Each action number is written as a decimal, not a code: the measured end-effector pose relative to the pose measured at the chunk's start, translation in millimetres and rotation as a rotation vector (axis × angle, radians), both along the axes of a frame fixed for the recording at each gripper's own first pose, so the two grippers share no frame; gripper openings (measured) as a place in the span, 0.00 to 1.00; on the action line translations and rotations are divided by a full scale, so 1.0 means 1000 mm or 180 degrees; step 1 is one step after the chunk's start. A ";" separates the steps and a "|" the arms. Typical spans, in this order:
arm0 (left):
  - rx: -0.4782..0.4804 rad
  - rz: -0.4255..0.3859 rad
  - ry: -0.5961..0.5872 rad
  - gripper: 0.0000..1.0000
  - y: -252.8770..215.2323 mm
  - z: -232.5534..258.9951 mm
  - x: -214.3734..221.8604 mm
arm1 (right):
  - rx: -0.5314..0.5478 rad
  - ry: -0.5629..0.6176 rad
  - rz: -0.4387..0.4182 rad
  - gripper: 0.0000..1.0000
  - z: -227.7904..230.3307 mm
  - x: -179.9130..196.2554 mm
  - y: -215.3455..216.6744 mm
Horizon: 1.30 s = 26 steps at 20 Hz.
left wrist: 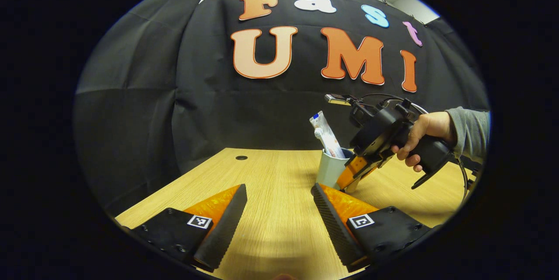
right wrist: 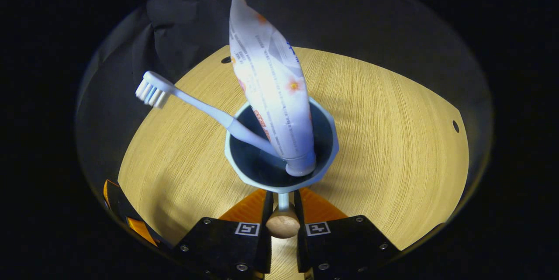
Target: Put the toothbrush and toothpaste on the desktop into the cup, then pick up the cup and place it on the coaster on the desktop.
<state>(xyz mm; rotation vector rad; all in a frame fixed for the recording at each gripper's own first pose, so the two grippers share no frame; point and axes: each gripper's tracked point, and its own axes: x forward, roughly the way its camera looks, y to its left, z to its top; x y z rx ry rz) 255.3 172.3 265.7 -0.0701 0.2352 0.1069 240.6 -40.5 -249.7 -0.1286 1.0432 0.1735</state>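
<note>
My right gripper (right wrist: 283,210) was clamped on the handle (right wrist: 283,223) of the cup (right wrist: 244,171), both fingers pressed against its rounded wooden knob. In the right gripper view I looked down into the cup's dark inside, where the toothpaste (right wrist: 273,92) stood with its cap at the bottom and its flat end leaning up and away, and the toothbrush (right wrist: 196,107) leaned out over the rim to the left with its bristle head well clear of the cup. The wooden desktop (right wrist: 393,149) spread around the cup on every side. My left gripper (left wrist: 278,210) hung over the near part of the desktop (left wrist: 270,175) with its fingers spread wide apart and nothing between them. From the left gripper view I saw the cup (left wrist: 329,168) farther off to the right, the toothpaste (left wrist: 325,133) and toothbrush (left wrist: 319,136) sticking out of it, and my hand (left wrist: 421,136) holding the right gripper (left wrist: 356,175) against its right side.
</note>
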 end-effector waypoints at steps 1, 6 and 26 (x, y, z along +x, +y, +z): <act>-0.0015 0.0009 0.0005 0.98 0.002 -0.002 -0.002 | -0.0027 0.0032 0.0014 0.24 0.001 -0.001 -0.001; -0.0039 0.0063 0.0055 0.98 0.009 -0.009 -0.006 | 0.0004 0.0072 0.0028 0.19 0.003 -0.001 0.000; 0.0070 -0.0046 -0.0161 0.98 -0.041 0.041 0.005 | 0.0669 -0.1753 -0.0010 0.71 0.143 -0.036 -0.064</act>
